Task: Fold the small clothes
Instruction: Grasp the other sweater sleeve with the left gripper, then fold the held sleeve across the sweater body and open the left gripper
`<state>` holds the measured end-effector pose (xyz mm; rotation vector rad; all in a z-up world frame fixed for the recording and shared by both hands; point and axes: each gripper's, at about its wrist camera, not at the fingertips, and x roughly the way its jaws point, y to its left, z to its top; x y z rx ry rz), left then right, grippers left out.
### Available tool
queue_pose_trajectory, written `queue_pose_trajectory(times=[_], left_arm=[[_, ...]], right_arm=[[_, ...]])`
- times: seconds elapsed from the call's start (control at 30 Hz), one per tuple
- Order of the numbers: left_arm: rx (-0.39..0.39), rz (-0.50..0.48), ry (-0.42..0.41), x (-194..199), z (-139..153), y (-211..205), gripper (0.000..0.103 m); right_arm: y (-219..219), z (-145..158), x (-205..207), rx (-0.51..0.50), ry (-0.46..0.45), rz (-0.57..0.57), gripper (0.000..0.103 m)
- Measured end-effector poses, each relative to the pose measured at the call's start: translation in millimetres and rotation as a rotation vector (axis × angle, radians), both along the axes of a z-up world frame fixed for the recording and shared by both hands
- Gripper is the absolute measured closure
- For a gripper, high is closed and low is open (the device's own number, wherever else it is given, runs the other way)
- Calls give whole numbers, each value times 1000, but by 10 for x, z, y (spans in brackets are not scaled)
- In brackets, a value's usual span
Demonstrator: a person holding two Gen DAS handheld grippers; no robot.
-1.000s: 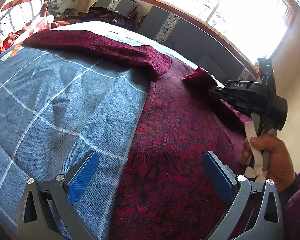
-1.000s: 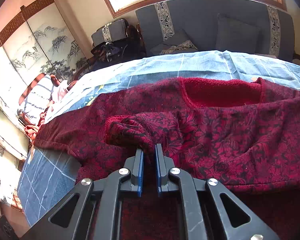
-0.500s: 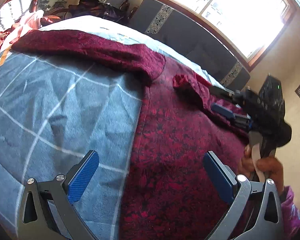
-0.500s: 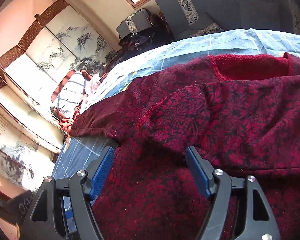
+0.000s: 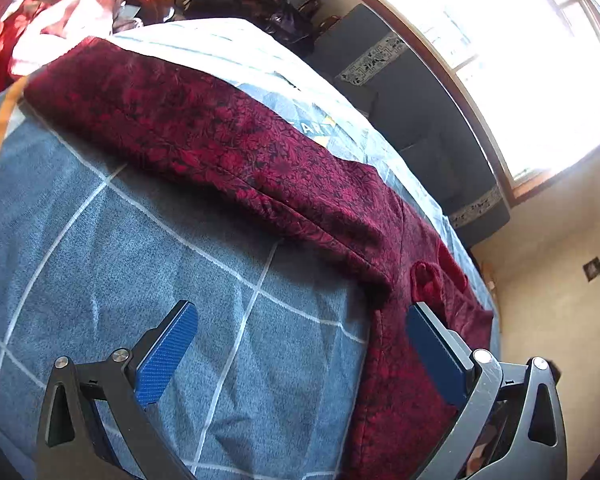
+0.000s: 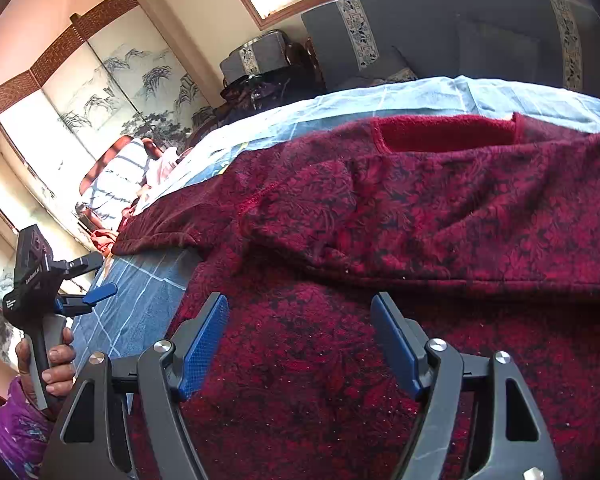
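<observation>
Across the bed point(image 5: 100, 264), with its blue grid-patterned cover, a dark red floral garment point(image 5: 228, 148) lies spread out. One sleeve point(image 5: 148, 108) stretches toward the far left corner in the left wrist view, and the body runs down the right side of the bed, where its lower hem is cut off by the frame edge. In the right wrist view the garment point(image 6: 440, 220) fills most of the picture; a fold of it lies across the chest, with the plain red inside of the neckline point(image 6: 440, 134) showing above. Its right end is cropped, so I cannot see the other sleeve there.

The left hand-held gripper point(image 5: 300, 352) has its jaws wide apart and holds nothing. One blue pad is over the bed cover and the other over the edge of the red cloth; whether either touches is hard to tell. It also shows small at the left of the right wrist view point(image 6: 96, 280), gripped by the person's left hand point(image 6: 48, 364) with a purple cuff below.

The right hand-held gripper point(image 6: 300, 344) is likewise spread wide and empty, over the garment's lower body.

Beyond the bed are a grey sofa point(image 6: 480, 36) under a bright, washed-out window, a painted folding screen point(image 6: 112, 92), and a pile of clothes point(image 5: 60, 4) too blurred to sort out.
</observation>
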<state>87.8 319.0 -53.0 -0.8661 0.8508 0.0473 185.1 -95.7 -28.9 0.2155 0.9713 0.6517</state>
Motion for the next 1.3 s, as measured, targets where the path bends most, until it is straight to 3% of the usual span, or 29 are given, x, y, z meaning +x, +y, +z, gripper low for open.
queue_pose_trajectory(times=[0.1, 0.17, 0.37, 0.47, 0.53, 0.6, 0.7, 0.83, 0.93, 1.03, 1.17, 1.23, 1.3], left_arm=[[-99, 35, 11, 151, -149, 253, 2], [-130, 69, 10, 224, -202, 399, 5], [-114, 180, 13, 376, -211, 740, 18], [-102, 248, 8, 412, -247, 896, 38], [-106, 275, 9, 447, -323, 997, 69], [-142, 304, 0, 471, -461, 1091, 90], [-108, 333, -38, 488, -399, 1078, 92], [78, 210, -221, 667, 320, 539, 93], [219, 37, -342, 874, 912, -199, 93], [302, -177, -446, 1045, 1273, -1101, 93], [302, -438, -479, 1243, 1189, -2232, 93], [324, -529, -454, 1323, 941, -2703, 92], [293, -630, -397, 1438, 614, -3046, 91]], right_arm=[[-77, -188, -4, 23, 56, -19, 31], [-110, -141, -30, 45, 24, -20, 31], [-34, -160, -49, 19, 19, -3, 31], [-8, -152, -75, 7, 6, 6, 31], [-11, -153, -75, 10, 5, 5, 31], [-50, -159, -64, 30, 12, -3, 31], [-165, -183, -19, 90, 40, -34, 31], [-414, -223, 30, 189, 70, -117, 31], [-614, -265, 66, 243, 83, -203, 31], [-795, -284, 41, 298, 74, -277, 31], [-1043, -317, -41, 386, 52, -373, 31], [-1146, -339, -67, 426, 46, -410, 31], [-1215, -350, -84, 445, 39, -436, 32]])
